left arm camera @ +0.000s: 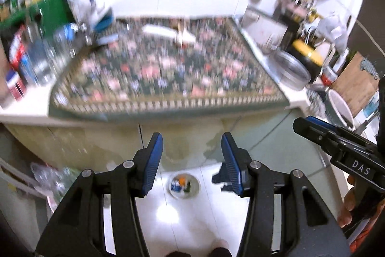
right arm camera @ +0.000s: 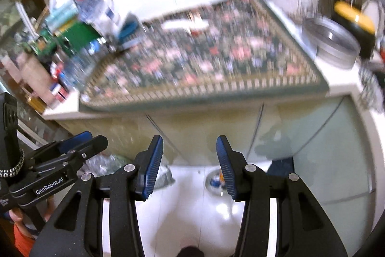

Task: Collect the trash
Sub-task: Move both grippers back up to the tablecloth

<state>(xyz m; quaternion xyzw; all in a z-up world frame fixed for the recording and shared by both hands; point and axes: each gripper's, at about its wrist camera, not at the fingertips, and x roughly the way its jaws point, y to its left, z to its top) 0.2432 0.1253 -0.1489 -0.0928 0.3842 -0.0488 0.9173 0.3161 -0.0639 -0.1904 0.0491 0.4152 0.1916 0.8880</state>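
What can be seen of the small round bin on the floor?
The small round bin stands upright on the glossy white floor tiles, close to the base of the counter's cabinet front. Its rim looks pale or metallic. It is open at the top, with no lid visible, and holds a few scraps coloured blue, white, orange and green. From the right wrist view one finger partly hides it. Neither gripper touches it. Blur hides finer detail.

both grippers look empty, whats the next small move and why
Probably reach the left gripper forward over the floral mat toward the white scrap lying near its far edge. Both the left and the right gripper have jaws apart with nothing between them, and the small bin on the floor already holds trash. The blur hides what the scrap is.
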